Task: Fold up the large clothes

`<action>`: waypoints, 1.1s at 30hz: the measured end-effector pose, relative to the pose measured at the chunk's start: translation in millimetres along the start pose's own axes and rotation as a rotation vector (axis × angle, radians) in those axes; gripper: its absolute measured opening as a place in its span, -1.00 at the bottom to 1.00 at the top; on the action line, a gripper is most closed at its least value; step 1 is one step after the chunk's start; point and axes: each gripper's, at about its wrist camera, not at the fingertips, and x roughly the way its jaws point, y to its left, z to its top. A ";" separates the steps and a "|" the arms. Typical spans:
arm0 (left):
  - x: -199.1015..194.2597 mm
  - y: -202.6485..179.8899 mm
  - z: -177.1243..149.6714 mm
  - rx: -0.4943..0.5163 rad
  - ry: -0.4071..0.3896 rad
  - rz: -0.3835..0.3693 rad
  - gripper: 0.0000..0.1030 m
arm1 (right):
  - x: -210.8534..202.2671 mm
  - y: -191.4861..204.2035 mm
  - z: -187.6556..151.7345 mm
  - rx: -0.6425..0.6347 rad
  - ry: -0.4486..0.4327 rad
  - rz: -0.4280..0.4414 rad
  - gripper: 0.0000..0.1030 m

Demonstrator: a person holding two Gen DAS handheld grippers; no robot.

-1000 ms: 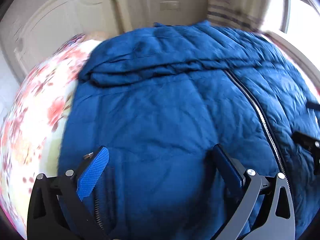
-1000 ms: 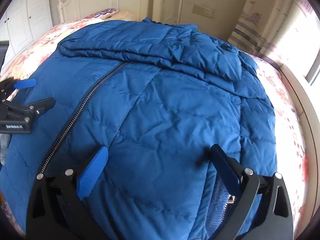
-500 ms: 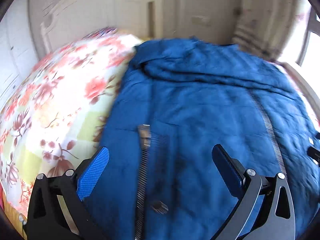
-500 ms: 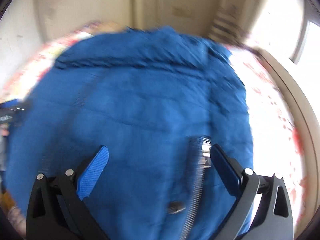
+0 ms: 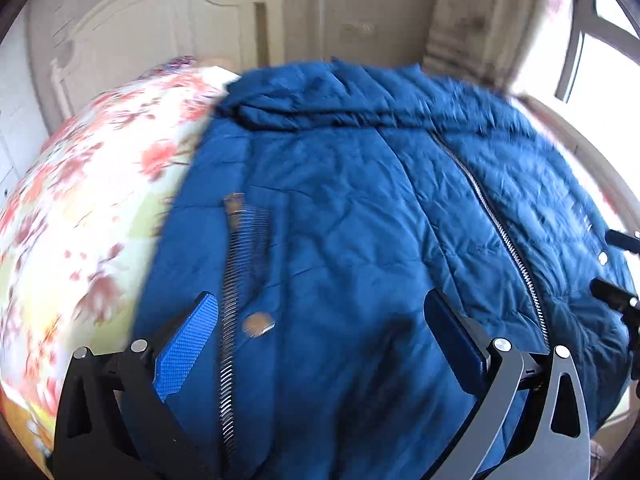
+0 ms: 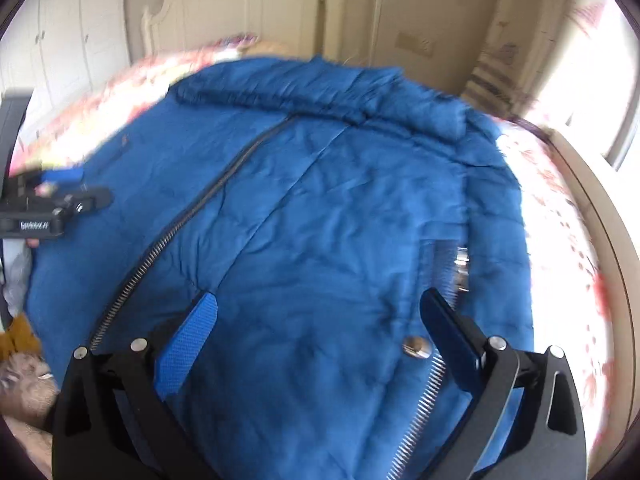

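The left hand-held gripper [image 5: 320, 340] hangs over the left front panel of the jacket [image 5: 360, 208], jaws spread wide with nothing between them; the right hand-held gripper [image 6: 316, 340] stands likewise released over the right panel. The jacket, a blue quilted one, lies front-up on the bed [image 5: 80, 208], centre zip [image 5: 504, 236] closed and running toward the collar end [image 5: 320, 96], which sits bunched at the far side. A pocket zip [image 5: 232, 280] and a snap [image 5: 258, 324] lie just ahead of the left fingers. Judgement: the garment is spread but not yet folded; the step in hand is taking hold for a first fold. The next move calls for each gripper to drop to a side edge or the hem and close on the padded cloth. The bedcover is floral; a cream headboard [image 6: 240, 12] and a window [image 5: 600, 40] stand beyond.
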 end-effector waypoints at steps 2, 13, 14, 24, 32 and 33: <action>-6.3 9.9 -8.7 -0.002 -0.017 0.055 0.91 | -5.1 -13.4 -8.6 0.020 0.008 -0.016 0.95; -30.4 8.4 -28.5 -0.003 -0.047 -0.003 0.91 | -22.5 10.7 -14.8 0.001 -0.026 -0.034 0.95; -35.4 -0.7 -31.2 0.036 -0.058 -0.009 0.91 | -25.2 24.1 -14.9 -0.031 -0.028 0.004 0.95; -21.7 -26.6 -51.9 0.166 -0.014 0.000 0.91 | -8.6 54.8 -31.2 -0.140 0.019 0.031 0.95; -33.0 59.4 -76.7 -0.081 -0.029 0.010 0.91 | -19.8 12.4 -61.3 -0.002 -0.008 0.037 0.95; -34.4 60.9 -78.3 -0.080 -0.037 0.015 0.91 | -20.8 14.3 -62.0 -0.008 -0.006 0.025 0.95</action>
